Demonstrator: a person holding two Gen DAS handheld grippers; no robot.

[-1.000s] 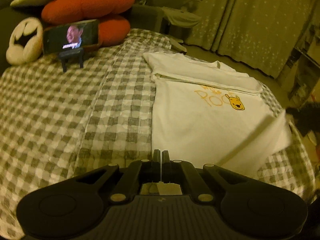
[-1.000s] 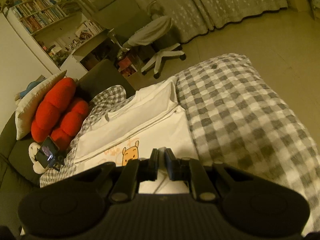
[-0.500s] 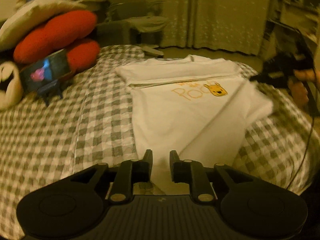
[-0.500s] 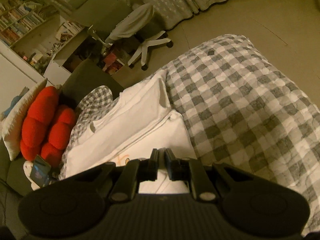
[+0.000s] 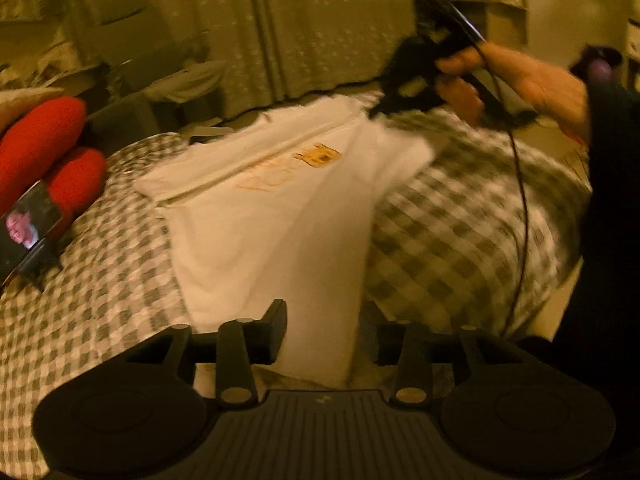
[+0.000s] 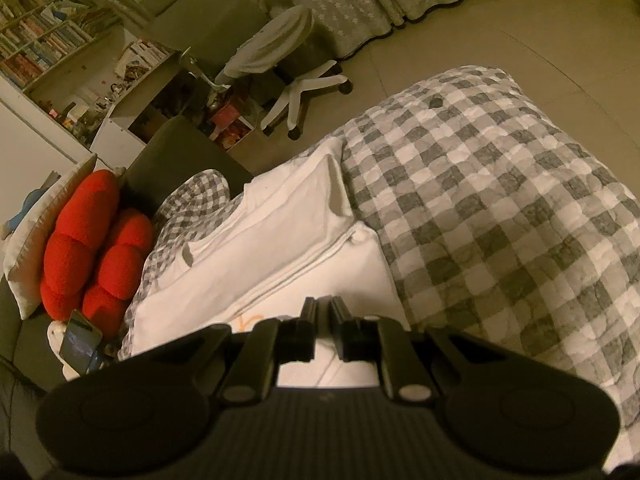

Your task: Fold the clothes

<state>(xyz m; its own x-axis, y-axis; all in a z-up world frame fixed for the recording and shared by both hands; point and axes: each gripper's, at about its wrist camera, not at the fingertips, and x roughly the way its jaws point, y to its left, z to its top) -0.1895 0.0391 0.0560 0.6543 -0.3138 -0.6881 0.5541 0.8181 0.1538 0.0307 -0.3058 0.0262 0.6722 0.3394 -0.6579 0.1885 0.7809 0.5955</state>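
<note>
A white T-shirt with an orange bear print lies on the checked bed cover, its upper part folded down in a band. My left gripper stands wide open at the near hem, and the cloth covers its right finger. In the left wrist view a hand holds my right gripper, shut on the shirt's right edge and lifting it off the bed. The right wrist view shows the right gripper nearly closed with the white T-shirt pinched between its fingers.
A phone on a stand plays video at the left, beside red cushions. A black cable hangs from the right gripper over the bed. An office chair, a bookshelf and curtains stand beyond the bed.
My left gripper has gone from shut to wide open, letting the hem go, and its view has swung right. The right gripper has lifted the shirt's right edge further up.
</note>
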